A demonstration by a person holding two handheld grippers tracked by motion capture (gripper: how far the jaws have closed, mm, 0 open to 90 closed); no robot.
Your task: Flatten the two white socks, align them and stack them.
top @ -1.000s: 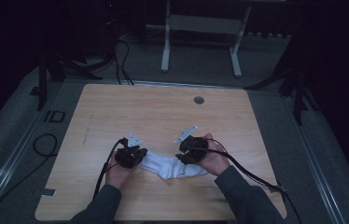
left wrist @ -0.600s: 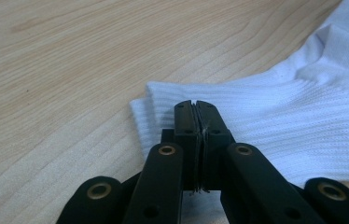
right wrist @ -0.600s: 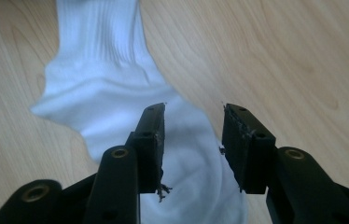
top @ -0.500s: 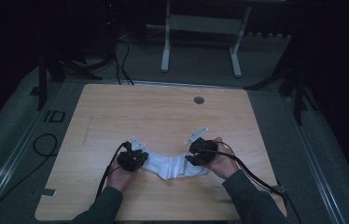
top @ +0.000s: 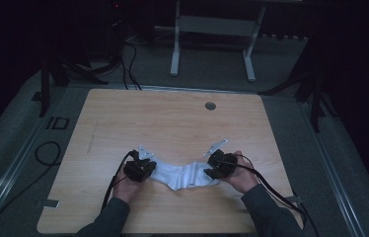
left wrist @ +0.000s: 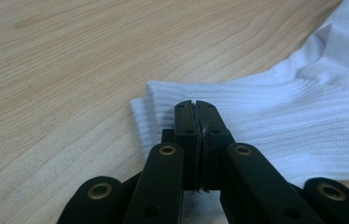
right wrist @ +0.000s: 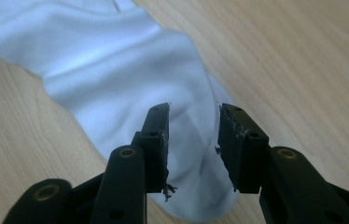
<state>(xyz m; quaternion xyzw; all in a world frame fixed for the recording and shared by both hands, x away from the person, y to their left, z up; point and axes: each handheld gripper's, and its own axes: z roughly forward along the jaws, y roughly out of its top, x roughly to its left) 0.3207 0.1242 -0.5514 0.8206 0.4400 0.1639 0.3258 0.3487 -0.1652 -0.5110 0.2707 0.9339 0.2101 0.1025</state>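
A white sock (top: 185,175) lies flat on the wooden table (top: 172,123) between my two grippers. My left gripper (top: 151,171) sits at the sock's left end. In the left gripper view its jaws (left wrist: 195,105) are shut tight together over the ribbed cuff (left wrist: 303,116), and I see no fabric between the pads. My right gripper (top: 210,173) hovers over the sock's right end. In the right gripper view its jaws (right wrist: 193,116) have just been closing and stand apart, with the smooth toe part of the sock (right wrist: 116,70) lying under the gap, untouched by the pads.
A round grommet hole (top: 210,105) is set near the table's far edge. Behind the table stands a metal frame (top: 212,29) on a dark floor, with cables (top: 47,153) trailing at the left. A bit of tape (top: 47,202) marks the near left corner.
My right gripper has moved right and a little lower along the sock to its right end, and its jaws have narrowed. The left gripper has stayed put.
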